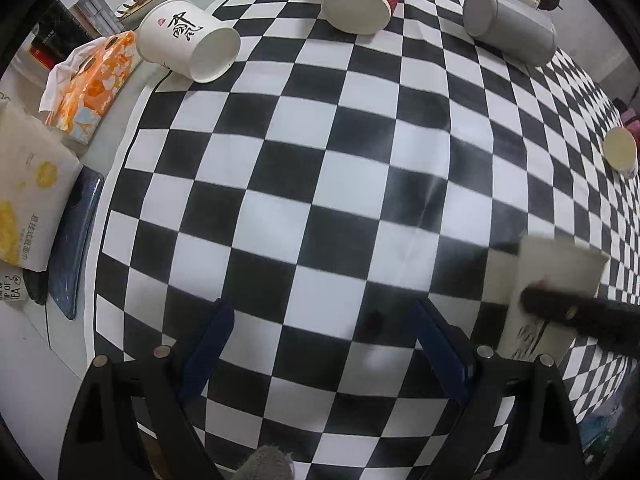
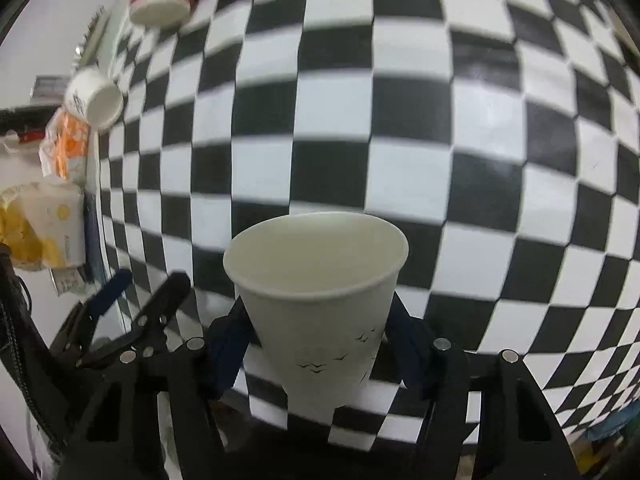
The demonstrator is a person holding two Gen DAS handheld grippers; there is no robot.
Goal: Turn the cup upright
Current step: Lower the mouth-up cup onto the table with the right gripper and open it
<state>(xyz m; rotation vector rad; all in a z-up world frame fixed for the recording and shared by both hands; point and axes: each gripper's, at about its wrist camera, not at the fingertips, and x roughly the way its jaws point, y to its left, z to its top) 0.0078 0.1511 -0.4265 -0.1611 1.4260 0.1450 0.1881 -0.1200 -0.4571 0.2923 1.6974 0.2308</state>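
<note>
Sitting mouth-up between the right gripper (image 2: 320,344) pads, low over the checkered cloth (image 2: 460,140): white paper cup (image 2: 320,300), likely light, thin-walled, easily crushed. Pinching its lower wall gently, never the rim. Idling nearby, spread and empty: left gripper (image 1: 324,332).

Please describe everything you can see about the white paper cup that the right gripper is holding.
The white paper cup looks like thin plain paper, with a rolled rim and small black bird silhouettes printed low on its wall. It tapers toward the base. Its mouth points up and toward the camera, and the inside appears empty. The right gripper clamps it, one dark blue finger on each side of the lower wall. The checkered cloth lies behind it; whether the base touches the cloth cannot be told.
</note>
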